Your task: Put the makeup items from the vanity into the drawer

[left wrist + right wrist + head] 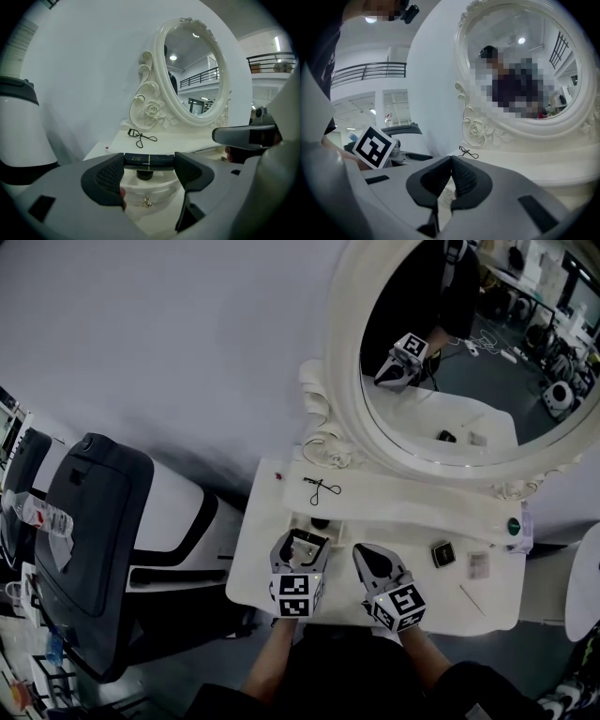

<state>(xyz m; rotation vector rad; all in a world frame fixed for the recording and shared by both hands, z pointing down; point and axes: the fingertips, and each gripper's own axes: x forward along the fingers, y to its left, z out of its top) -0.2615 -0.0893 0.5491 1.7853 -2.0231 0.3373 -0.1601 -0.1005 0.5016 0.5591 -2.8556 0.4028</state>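
Note:
My left gripper (305,542) (149,161) is shut on a black makeup tube (149,159) that lies crosswise between its pads, over the front of the white vanity (258,559). Just beyond it is a small drawer front with a gold knob (147,202), and a round black item (145,175) (320,522) sits above that; whether it lies inside the drawer I cannot tell. A black eyelash curler (323,488) (140,136) (468,152) lies further back near the mirror base. My right gripper (362,555) (451,161) is shut and holds nothing, beside the left one.
A small dark compact (442,553), a pale flat item (478,565) and a thin stick (472,599) lie on the right of the vanity. The oval mirror (469,352) stands at the back. A black and white chair (94,521) stands to the left.

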